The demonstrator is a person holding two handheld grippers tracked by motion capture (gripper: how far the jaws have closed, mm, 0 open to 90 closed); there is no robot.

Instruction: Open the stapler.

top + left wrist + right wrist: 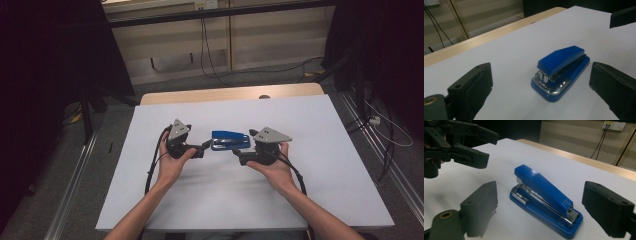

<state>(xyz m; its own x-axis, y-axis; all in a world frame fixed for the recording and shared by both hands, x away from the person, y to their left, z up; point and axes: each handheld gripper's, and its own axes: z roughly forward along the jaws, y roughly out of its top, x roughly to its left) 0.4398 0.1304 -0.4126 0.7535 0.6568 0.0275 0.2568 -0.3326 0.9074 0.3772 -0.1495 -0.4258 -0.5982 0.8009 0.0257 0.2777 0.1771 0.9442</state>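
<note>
A blue stapler (230,140) lies flat on the white table (320,150), between my two grippers. My left gripper (204,146) is held just left of the stapler and points right at it. Its jaws stand open in the left gripper view, with the stapler (560,71) a little ahead of them and untouched. From the other side, my right gripper (238,152) points left at the stapler. Its pads (482,205) stand wide apart on either side of the stapler (546,200) without pressing it. In the right gripper view the left gripper (479,145) hangs open at the upper left.
A wooden strip (230,93) runs along the table's far edge. Beyond it are a wall with cables (207,55) and a floor with more cables at the right. Bare white surface lies all around the stapler.
</note>
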